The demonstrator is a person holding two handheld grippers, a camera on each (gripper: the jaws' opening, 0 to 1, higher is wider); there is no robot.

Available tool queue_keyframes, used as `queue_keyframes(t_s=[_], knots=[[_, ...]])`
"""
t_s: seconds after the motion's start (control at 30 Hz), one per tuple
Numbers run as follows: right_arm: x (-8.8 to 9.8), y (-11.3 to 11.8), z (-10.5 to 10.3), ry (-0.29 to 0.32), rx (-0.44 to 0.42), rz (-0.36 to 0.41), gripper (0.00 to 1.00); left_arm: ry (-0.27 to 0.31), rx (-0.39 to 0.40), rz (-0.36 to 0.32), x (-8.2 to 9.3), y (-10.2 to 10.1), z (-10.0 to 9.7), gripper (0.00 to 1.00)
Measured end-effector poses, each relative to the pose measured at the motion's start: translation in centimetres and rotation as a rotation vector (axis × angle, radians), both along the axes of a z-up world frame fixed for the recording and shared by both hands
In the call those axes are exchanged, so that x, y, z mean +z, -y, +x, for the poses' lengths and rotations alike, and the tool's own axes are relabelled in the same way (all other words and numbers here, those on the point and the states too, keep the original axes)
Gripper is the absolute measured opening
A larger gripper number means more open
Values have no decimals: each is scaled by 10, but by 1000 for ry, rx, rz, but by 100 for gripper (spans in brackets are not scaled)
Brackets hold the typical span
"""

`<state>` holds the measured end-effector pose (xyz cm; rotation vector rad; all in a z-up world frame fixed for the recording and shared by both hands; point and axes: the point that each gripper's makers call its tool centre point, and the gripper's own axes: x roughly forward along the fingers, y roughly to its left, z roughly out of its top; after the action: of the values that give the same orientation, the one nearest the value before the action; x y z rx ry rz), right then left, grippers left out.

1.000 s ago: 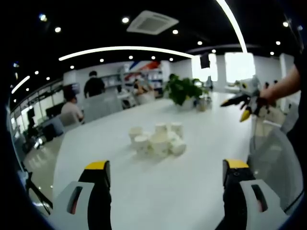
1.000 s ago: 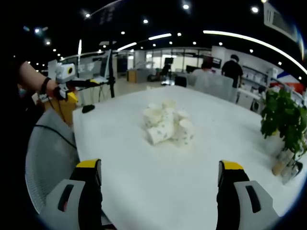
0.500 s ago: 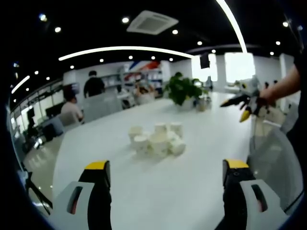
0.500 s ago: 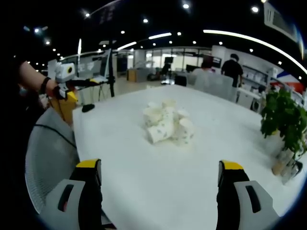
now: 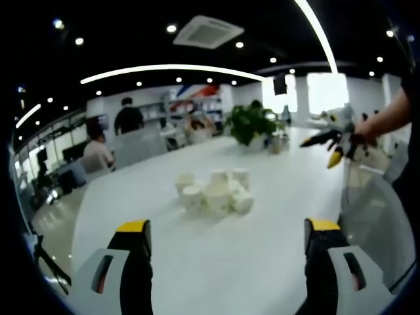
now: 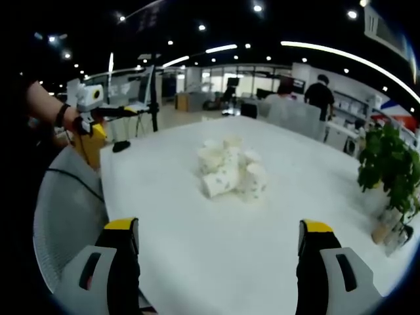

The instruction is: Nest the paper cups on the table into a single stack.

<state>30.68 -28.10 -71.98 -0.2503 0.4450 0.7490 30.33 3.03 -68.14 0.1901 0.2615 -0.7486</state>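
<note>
On the white table [image 5: 262, 216], clustered paper cups [image 5: 213, 191] mostly stand upright, some tipped sideways.

The surface [image 5: 216, 249] is long, white and smooth, with rounded corners. Near its middle lies a loose cluster of white paper cups [image 5: 213, 191]; some stand upright, and others lie on their side, touching one another. In the right gripper view the same cups [image 6: 231, 174] sit well away from every edge. A potted plant [image 5: 251, 123] stands near the far end of the surface. A small dark object [image 6: 120, 146] lies close to one corner.
</note>
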Motion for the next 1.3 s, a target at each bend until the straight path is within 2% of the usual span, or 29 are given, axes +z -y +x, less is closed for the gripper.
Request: queue_keyframes(t_s=[0.6,0.93,1.3], knots=[[9,-24,25,29,59,7,98,-2,-25,15,-2,11,5,98],[15,-48,47,43,123,10,97,-15,-28,21,-9,19,4,98],[14,-72,65,45,175,13,96,-29,-10,12,-12,17,1,98]])
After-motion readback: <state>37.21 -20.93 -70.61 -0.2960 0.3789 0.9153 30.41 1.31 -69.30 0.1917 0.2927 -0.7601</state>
